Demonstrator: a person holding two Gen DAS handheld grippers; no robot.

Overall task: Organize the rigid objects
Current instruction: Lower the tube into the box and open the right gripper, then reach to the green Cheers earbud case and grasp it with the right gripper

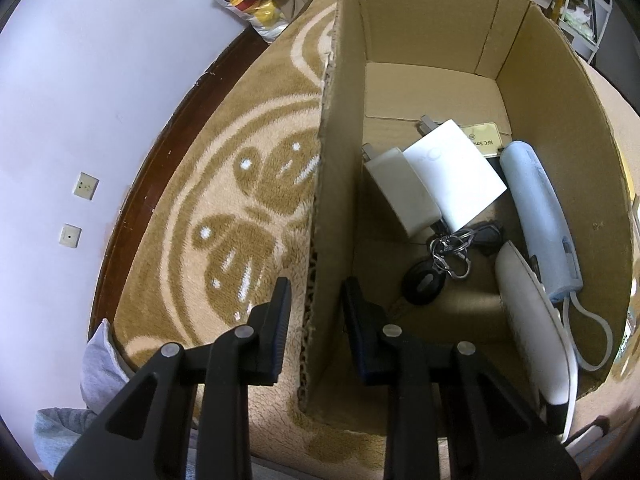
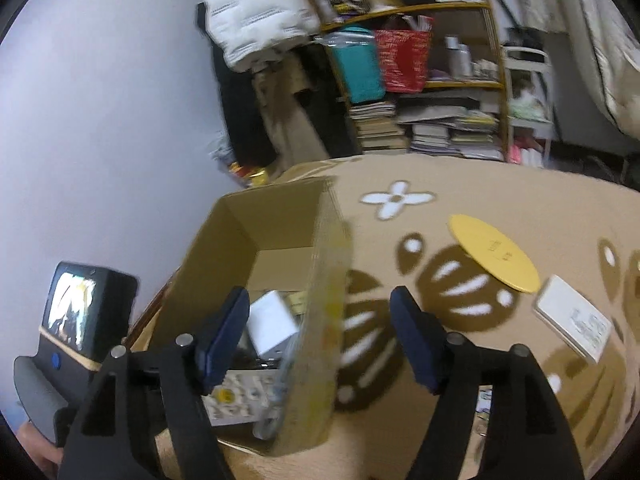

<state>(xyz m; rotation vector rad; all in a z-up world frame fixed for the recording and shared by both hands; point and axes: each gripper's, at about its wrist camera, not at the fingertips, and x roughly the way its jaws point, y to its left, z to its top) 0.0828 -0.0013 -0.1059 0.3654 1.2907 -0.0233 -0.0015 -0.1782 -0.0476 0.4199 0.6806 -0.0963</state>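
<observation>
The left gripper [image 1: 314, 300] hung with its jaws spread astride the near wall of the cardboard box [image 1: 332, 184], one jaw outside over the patterned blanket [image 1: 224, 208], one inside, neither visibly touching. Just beyond, in the box, lay a black key fob [image 1: 422, 286] with rings, a remote [image 1: 532, 324], two white chargers [image 1: 400, 192], a pale blue device [image 1: 540, 216] and a card [image 1: 482, 138]. The right gripper [image 2: 320, 328], jaws wide and empty, straddled the box's other wall [image 2: 320, 280]. Farther right on the blanket lay a white box [image 2: 574, 328] and a yellow disc [image 2: 494, 252].
</observation>
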